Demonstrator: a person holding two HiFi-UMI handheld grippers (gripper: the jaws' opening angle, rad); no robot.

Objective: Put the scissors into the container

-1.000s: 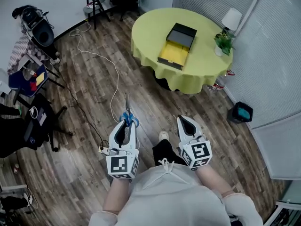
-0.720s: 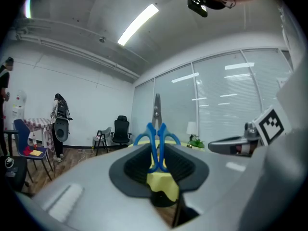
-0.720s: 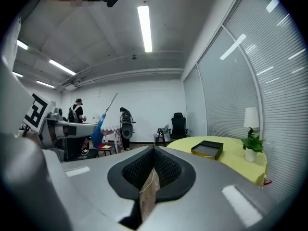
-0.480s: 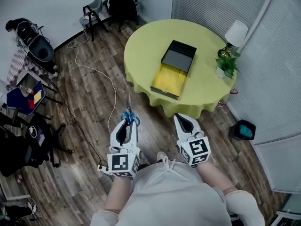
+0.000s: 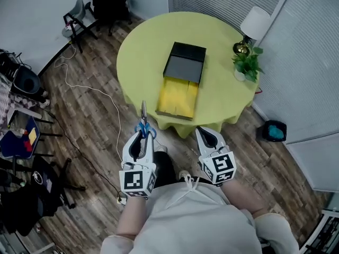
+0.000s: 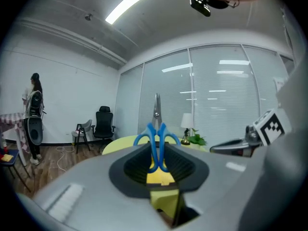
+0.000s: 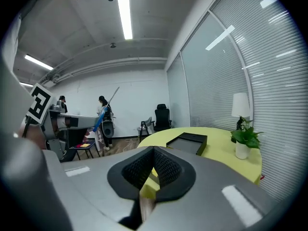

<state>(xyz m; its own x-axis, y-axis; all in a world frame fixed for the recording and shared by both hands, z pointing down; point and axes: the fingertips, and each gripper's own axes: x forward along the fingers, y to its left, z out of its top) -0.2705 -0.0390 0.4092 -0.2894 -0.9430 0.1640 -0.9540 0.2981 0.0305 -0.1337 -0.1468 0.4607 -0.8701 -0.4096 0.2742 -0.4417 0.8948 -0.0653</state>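
Observation:
Blue-handled scissors point blades forward, and my left gripper is shut on their handles. In the left gripper view the scissors stand upright between the dark pads. The container, a black box with its yellow drawer pulled out, lies on the round yellow-green table just ahead of both grippers. My right gripper is level with the left one, a little to its right, with jaws shut and nothing in them. The right gripper view shows the black box on the table.
A white lamp and a potted plant stand at the table's right edge. A dark bin sits on the floor to the right. A white cable runs across the wooden floor, with chairs and clutter to the left. People stand far off.
The table and container have come nearer and now lie straight ahead of the grippers. Both grippers keep their pose, the scissors still in the left one.

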